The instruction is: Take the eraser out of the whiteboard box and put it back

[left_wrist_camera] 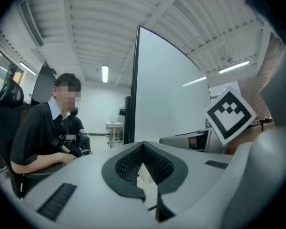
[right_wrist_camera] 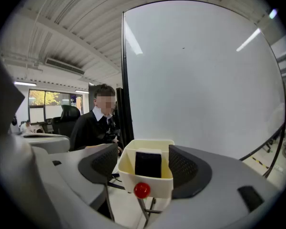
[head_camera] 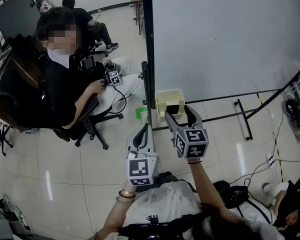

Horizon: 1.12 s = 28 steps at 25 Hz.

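A cream whiteboard box (right_wrist_camera: 148, 179) hangs at the lower left corner of the whiteboard (head_camera: 225, 39), and in the head view the box (head_camera: 169, 97) shows just ahead of my right gripper. A dark eraser (right_wrist_camera: 148, 163) stands upright inside it. A red knob (right_wrist_camera: 142, 190) sits on the box's front. My right gripper (right_wrist_camera: 145, 151) is open, its jaws wide on either side of the box and touching nothing; in the head view this gripper (head_camera: 179, 112) is just below the box. My left gripper (head_camera: 141, 134) hangs lower left, shut and empty, its pads (left_wrist_camera: 155, 163) meeting at the tips.
A person in black sits on an office chair (head_camera: 92, 124) to the left, holding a marker cube. The whiteboard's black post (head_camera: 148, 44) and floor feet (head_camera: 242, 119) stand ahead. Cables and gear (head_camera: 295, 109) lie at the right on the tiled floor.
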### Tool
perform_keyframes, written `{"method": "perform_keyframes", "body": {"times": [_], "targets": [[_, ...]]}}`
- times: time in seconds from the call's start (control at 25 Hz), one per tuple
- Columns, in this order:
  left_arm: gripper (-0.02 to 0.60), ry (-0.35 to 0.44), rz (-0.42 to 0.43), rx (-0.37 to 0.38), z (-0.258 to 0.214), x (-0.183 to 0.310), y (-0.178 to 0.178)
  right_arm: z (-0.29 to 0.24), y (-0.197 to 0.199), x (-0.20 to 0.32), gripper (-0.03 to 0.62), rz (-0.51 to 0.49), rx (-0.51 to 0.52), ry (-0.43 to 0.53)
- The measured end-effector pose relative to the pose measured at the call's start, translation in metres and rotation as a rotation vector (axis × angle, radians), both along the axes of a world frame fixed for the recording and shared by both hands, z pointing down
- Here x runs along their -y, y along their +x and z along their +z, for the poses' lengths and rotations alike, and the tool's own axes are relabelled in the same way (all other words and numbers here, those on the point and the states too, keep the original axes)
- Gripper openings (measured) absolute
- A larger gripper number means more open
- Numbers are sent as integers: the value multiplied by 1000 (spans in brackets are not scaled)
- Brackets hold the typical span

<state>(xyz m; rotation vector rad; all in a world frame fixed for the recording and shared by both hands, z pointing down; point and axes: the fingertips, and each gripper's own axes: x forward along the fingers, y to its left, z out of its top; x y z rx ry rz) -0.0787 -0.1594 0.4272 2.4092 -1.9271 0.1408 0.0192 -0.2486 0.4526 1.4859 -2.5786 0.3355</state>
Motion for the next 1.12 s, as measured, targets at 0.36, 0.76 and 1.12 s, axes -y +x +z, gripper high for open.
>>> {"method": "perform_keyframes", "body": {"times": [0.36, 0.76, 1.12], "targets": [[5, -27, -16, -25, 0, -18, -5, 47, -10, 14, 349, 73, -285, -170], [5, -8, -31, -62, -2, -16, -18, 8, 0, 12, 273, 64, -229, -34], [5, 39, -51, -108, -7, -17, -20, -74, 12, -7, 273, 55, -152, 165]]}}
